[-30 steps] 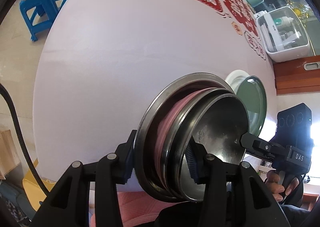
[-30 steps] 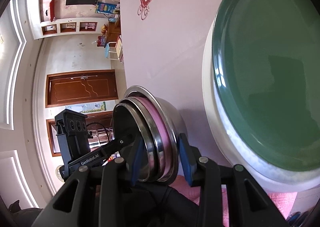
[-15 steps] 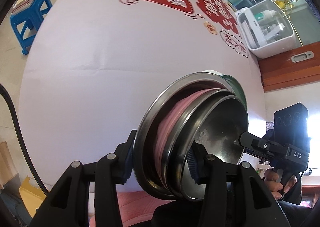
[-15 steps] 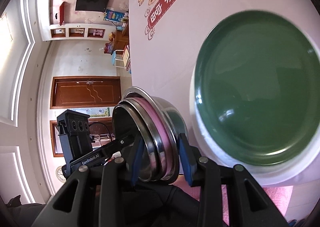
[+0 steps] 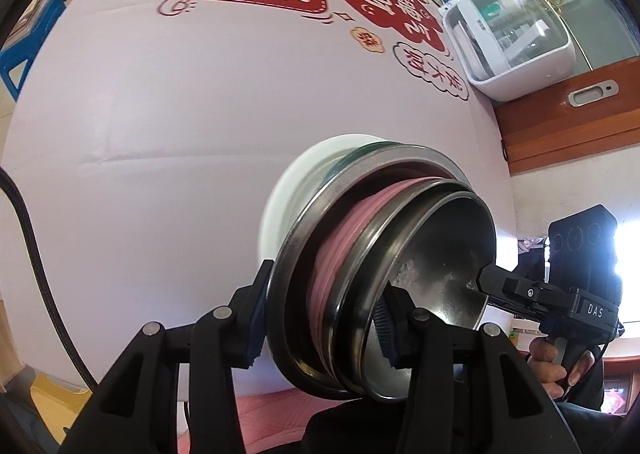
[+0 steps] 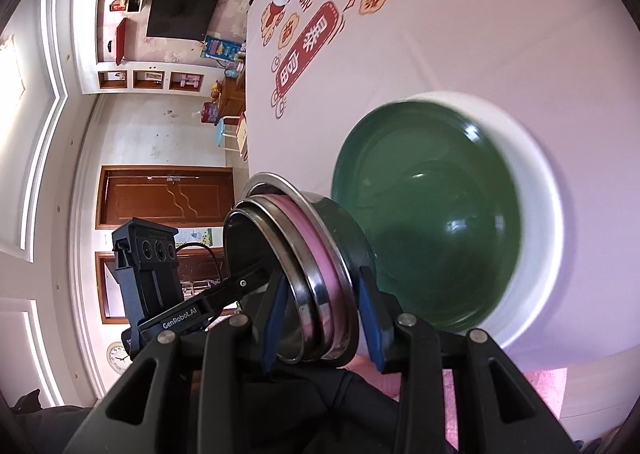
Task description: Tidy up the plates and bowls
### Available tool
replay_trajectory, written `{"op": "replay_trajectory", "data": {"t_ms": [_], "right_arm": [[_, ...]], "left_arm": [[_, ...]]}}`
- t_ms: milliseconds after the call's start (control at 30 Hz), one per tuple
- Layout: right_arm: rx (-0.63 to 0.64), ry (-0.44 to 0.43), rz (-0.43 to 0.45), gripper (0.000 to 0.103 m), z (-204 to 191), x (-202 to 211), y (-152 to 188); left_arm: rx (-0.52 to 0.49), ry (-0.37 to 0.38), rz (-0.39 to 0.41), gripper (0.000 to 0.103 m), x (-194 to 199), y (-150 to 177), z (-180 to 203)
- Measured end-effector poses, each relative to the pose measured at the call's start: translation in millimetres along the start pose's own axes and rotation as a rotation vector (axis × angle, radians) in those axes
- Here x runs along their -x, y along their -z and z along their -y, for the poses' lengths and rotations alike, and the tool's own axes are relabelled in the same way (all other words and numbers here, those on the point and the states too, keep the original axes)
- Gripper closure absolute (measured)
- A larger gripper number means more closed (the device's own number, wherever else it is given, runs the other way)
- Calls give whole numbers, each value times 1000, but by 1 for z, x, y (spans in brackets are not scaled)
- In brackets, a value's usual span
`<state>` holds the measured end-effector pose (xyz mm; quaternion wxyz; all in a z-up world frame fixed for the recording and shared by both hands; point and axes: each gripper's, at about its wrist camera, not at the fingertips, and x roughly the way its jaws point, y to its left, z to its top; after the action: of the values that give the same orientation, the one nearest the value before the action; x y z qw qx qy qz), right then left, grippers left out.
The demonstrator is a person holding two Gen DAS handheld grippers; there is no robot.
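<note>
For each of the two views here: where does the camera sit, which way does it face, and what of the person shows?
Left wrist: on the left gripper, facing down across the table; shows a hand on the right gripper.
Right wrist: on the right gripper, facing the green plate and room; no hand visible.
Shared: the nested bowl stack, gripped by both, and the white plate.

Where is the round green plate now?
In the right wrist view, the round green plate lies on a white plate on the table, right of the held bowl stack.
</note>
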<state>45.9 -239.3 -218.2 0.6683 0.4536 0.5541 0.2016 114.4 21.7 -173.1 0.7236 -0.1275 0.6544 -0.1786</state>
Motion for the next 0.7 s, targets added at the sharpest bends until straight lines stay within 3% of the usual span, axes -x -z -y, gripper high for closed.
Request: {"op": "replay_trajectory", "data": {"t_ms": [400, 700], "right_arm": [[-28, 25, -11, 68, 33, 33, -19], [-48, 32, -70, 68, 53, 39, -36]], "left_arm": [[-3, 6, -30, 61, -39, -14, 44], [37, -11, -57, 61, -60, -14, 53]]}}
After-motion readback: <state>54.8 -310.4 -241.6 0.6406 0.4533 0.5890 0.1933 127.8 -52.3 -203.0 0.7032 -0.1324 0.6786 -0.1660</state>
